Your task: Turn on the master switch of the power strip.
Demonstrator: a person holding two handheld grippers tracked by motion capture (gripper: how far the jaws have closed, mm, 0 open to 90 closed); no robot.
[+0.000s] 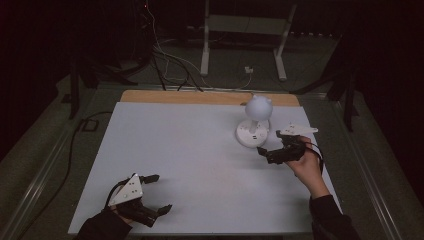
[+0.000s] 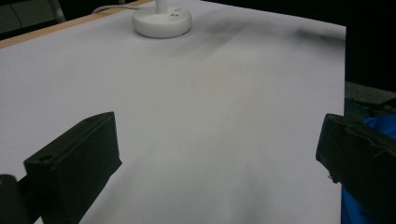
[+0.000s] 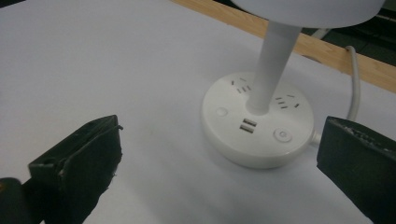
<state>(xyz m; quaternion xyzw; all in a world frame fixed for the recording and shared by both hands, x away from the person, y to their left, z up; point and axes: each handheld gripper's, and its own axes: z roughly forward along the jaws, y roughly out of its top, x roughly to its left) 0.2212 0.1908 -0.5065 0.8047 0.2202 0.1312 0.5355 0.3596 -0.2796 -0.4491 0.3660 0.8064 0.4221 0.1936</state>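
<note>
High view gives me one white lamp (image 1: pixel 253 122) near the table's (image 1: pixel 175 150) far right edge, with my right gripper (image 1: pixel 274 145) just beside its base, jaws spread wide and empty. My left gripper (image 1: pixel 157 192) sits well apart at the near left, equally wide and empty. On the base I count two USB slots (image 3: pixel 248 125) and two round buttons (image 3: pixel 282 135); the shade is cut off in my right gripper view, and I can read no writing.

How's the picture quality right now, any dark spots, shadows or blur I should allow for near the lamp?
High view: dim, surroundings nearly black, white lamp still distinct. Left gripper view: soft grey shadow across the table, claw blurred. Right gripper view: evenly lit, lamp base sharp, claw jaws soft.
</note>
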